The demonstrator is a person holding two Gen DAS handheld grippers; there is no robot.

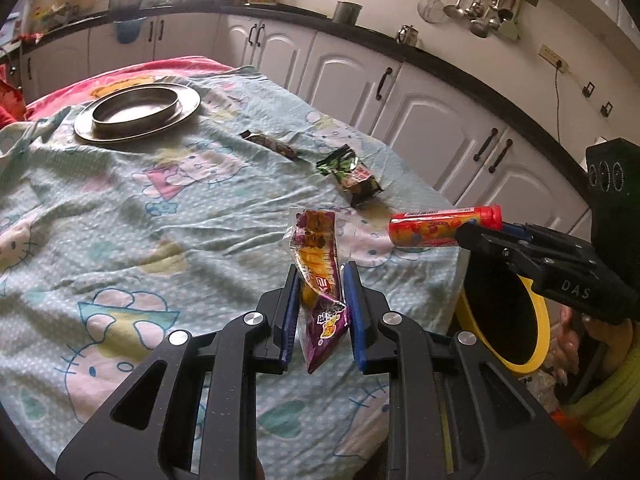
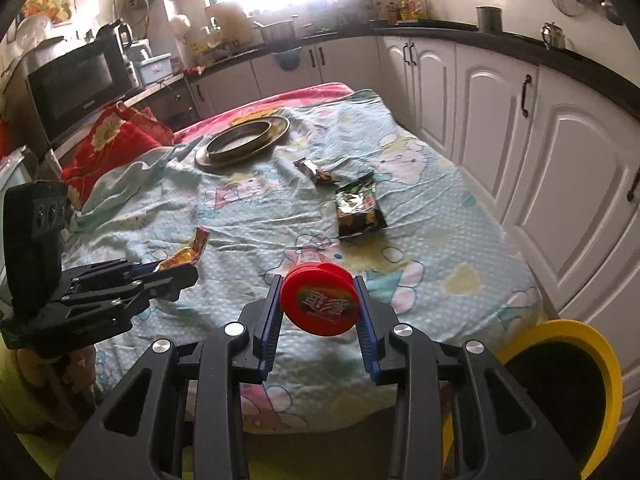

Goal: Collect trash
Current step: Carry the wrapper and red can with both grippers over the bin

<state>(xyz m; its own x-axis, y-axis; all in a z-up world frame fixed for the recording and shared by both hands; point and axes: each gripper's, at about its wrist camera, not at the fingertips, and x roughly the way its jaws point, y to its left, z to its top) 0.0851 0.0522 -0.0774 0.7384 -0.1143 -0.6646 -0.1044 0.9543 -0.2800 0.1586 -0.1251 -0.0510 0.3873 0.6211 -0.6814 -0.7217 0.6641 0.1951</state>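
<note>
My left gripper [image 1: 320, 276] is shut on a purple and yellow snack wrapper [image 1: 320, 276], held above the near edge of the table; it also shows in the right wrist view [image 2: 188, 268]. My right gripper [image 2: 318, 286] is shut on a red candy tube [image 2: 318, 300] by its capped end, and the tube shows in the left wrist view [image 1: 440, 226] beside the table's right edge. A green and black snack packet [image 2: 358, 208] and a small brown wrapper [image 2: 318, 174] lie on the tablecloth. A yellow-rimmed bin [image 2: 560, 392] stands below the table's near right corner.
A steel plate with a bowl [image 2: 244, 142] sits at the far end of the table. White cabinets [image 2: 560, 140] run along the right side close to the table. A red cushion [image 2: 108, 136] and a microwave [image 2: 76, 80] are at the left.
</note>
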